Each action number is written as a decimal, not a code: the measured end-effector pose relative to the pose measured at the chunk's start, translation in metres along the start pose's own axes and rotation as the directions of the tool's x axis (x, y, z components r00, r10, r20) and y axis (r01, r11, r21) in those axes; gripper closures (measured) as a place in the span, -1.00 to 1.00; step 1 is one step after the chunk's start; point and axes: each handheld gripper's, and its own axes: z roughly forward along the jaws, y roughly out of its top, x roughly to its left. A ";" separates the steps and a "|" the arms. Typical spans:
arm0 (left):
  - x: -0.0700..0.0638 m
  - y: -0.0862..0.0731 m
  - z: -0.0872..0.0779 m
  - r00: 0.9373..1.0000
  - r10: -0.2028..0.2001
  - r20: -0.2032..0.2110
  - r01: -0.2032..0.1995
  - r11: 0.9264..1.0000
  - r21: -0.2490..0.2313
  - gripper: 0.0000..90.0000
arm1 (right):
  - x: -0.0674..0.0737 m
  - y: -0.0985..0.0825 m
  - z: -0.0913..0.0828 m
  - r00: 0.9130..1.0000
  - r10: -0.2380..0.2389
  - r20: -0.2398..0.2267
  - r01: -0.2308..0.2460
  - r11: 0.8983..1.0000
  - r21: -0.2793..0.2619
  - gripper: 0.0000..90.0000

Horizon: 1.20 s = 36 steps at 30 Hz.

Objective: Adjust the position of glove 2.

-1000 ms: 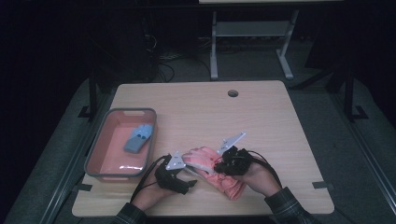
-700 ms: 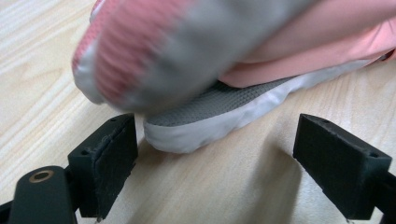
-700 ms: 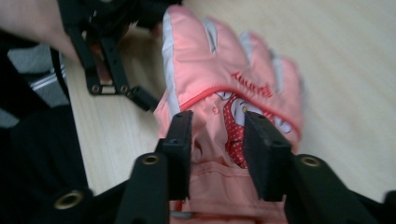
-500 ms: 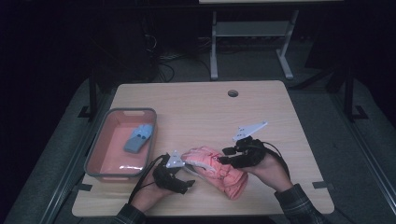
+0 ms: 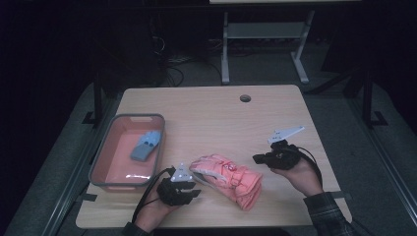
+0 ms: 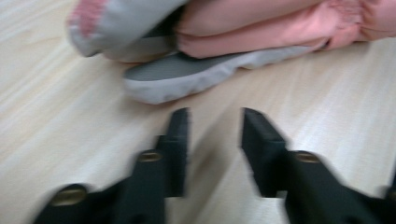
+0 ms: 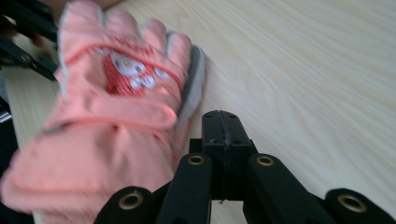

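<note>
A pink glove (image 5: pixel 226 179) with a cartoon patch and a grey palm lies flat near the table's front edge, also seen in the left gripper view (image 6: pixel 261 28) and the right gripper view (image 7: pixel 107 107). My left gripper (image 5: pixel 196 183) sits just left of the glove's finger end. Its jaws (image 6: pixel 215 116) have just been closing and still stand apart, with only bare table between them. My right gripper (image 5: pixel 256 158) is off to the glove's right, clear of it, with its jaws (image 7: pixel 220 123) pressed together and holding nothing.
A grey-rimmed pink tray (image 5: pixel 105 162) stands at the front left and holds a blue glove (image 5: pixel 146 146). The wooden table (image 5: pixel 221 118) has a cable hole (image 5: pixel 245 98) near its back edge. Dark floor and a metal stand lie beyond.
My right gripper has drawn away to the right, off the pink glove. The left gripper has stayed by the glove's finger end.
</note>
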 end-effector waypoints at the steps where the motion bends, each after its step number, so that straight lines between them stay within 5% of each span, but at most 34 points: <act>1: -0.002 0.001 0.001 1.000 0.003 0.012 -0.003 1.000 0.001 0.72 | -0.002 -0.004 0.000 1.000 0.004 0.003 -0.004 1.000 0.003 1.00; 4: -0.005 0.004 0.005 0.999 0.012 0.044 -0.013 1.000 0.005 0.98 | -0.010 -0.016 0.002 1.000 0.013 0.024 -0.013 1.000 0.021 1.00; 16: -0.011 0.019 0.027 0.997 0.041 0.065 -0.041 0.999 0.006 0.98 | -0.012 -0.045 0.018 1.000 -0.001 -0.022 0.003 0.996 0.088 1.00; 36: 0.022 0.047 0.042 1.000 0.008 0.005 -0.008 1.000 0.003 0.98 | 0.010 -0.044 0.035 0.992 -0.051 -0.113 0.063 0.992 0.107 1.00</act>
